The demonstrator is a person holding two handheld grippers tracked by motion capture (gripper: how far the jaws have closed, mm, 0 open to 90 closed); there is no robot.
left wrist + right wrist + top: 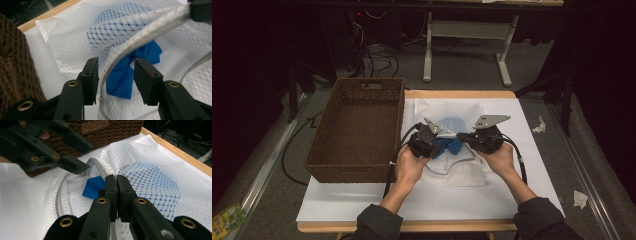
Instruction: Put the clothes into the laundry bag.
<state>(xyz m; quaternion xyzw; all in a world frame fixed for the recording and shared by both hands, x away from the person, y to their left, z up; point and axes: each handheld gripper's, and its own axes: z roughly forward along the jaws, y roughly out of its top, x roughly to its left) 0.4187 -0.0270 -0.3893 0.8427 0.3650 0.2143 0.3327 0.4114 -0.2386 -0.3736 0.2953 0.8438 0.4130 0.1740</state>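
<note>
While spread flat on the white sheet (362, 205) of the table (462, 94), sits right beside the brown basket (357, 130): a white net bag (462, 172) with blue cloth (125, 77) partly inside and partly poking out at the open mouth.

Left gripper (116, 75): jaws about half open, one each side of the bag's zipper edge (150, 35). Pressing on nothing; zipper edge passing through the gap, closer to the left jaw, with the blue cloth just behind it. Tiny metal zipper end (100, 99) hanging just beside the left jaw's tip.

Right gripper (116, 195): jaws squeezed tight together, pinching the bag's edge, net bunched up right at the tips. Seen from the left gripper view, holding the zipper edge up at the top right corner, so the edge runs tight down from there into the left gripper's gap.

From the high view, both grippers close together over the middle of the bag, tips pointing at each other, blue cloth between and just below them.
</note>
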